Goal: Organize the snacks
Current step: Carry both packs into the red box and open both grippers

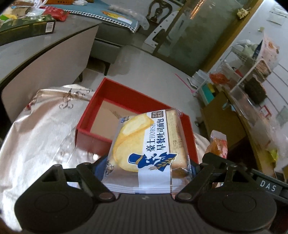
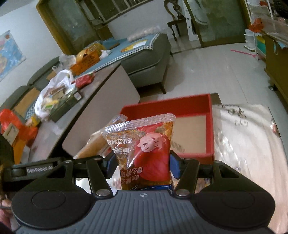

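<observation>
My left gripper (image 1: 146,166) is shut on a white and blue bread packet (image 1: 145,144) with yellow toast pictured on it, held above the near edge of an open red box (image 1: 84,124). My right gripper (image 2: 142,163) is shut on a red and amber snack pouch (image 2: 144,144) with a cartoon face, held in front of the same red box (image 2: 210,126). The box shows a bare cardboard floor. The pouch also shows in the left wrist view (image 1: 218,144) at the right. The bread packet's end shows in the right wrist view (image 2: 97,142), left of the pouch.
The box sits on a shiny silver cloth (image 1: 41,126). A grey coffee table (image 2: 100,86) carries a white bag of snacks (image 2: 54,93), a dark green box (image 1: 27,28) and a red packet (image 1: 57,13). A grey sofa (image 2: 147,59) stands behind. A shelf (image 1: 239,75) stands right.
</observation>
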A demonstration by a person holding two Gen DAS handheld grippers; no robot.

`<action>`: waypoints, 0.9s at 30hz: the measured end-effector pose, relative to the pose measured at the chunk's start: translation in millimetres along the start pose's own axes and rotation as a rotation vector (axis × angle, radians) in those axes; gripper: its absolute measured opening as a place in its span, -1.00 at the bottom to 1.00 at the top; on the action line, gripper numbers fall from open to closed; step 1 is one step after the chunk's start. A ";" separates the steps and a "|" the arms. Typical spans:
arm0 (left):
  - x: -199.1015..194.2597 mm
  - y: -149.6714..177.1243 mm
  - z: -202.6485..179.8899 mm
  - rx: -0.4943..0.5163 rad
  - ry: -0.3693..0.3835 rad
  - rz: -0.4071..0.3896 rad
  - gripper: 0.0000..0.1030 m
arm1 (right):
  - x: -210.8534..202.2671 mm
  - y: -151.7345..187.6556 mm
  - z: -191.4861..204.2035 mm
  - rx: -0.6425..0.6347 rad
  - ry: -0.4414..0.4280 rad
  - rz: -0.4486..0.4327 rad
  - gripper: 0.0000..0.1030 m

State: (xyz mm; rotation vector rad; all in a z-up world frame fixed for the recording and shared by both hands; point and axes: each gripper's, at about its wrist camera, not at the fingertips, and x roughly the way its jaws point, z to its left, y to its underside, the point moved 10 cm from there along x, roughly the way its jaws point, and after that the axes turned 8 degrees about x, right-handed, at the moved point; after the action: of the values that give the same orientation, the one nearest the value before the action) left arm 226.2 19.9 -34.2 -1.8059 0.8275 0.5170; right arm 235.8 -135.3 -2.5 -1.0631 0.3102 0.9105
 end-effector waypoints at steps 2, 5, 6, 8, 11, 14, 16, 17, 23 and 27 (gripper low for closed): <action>8.8 -7.0 0.3 -0.001 -0.009 -0.003 0.48 | 7.4 -9.6 -1.5 0.006 0.004 -0.010 0.27; 23.4 -18.5 -1.7 0.006 -0.024 -0.007 0.48 | 19.2 -22.0 -7.8 0.017 0.020 -0.018 0.27; 28.3 -21.9 -2.8 0.009 -0.028 -0.009 0.48 | 23.5 -25.7 -10.7 0.019 0.025 -0.019 0.27; 39.4 -29.0 -5.2 0.027 -0.044 -0.015 0.48 | 34.5 -33.4 -16.9 0.030 0.035 -0.021 0.27; 57.1 -36.4 -2.9 0.041 -0.083 -0.018 0.48 | 53.4 -41.4 -26.9 0.045 0.052 -0.017 0.27; 76.2 -40.1 3.6 0.037 -0.111 -0.006 0.48 | 75.5 -49.3 -36.4 0.038 0.073 -0.005 0.27; 87.9 -42.4 7.7 0.054 -0.140 -0.006 0.48 | 89.6 -54.7 -40.8 0.029 0.081 -0.003 0.27; 94.5 -43.0 10.1 0.066 -0.157 -0.005 0.48 | 97.2 -56.7 -43.3 0.025 0.083 -0.003 0.27; 128.5 -35.3 23.5 0.095 -0.216 0.054 0.48 | 139.5 -50.8 -61.7 0.041 0.095 0.031 0.26; 137.5 -26.0 28.0 0.122 -0.248 0.095 0.51 | 150.6 -49.1 -59.8 -0.027 0.143 0.055 0.58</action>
State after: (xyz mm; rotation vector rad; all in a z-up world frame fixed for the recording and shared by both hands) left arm 338.4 11.0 -121.9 -1.5595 0.7586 0.7207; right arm 377.1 -121.2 -94.8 -1.1516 0.4490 0.8909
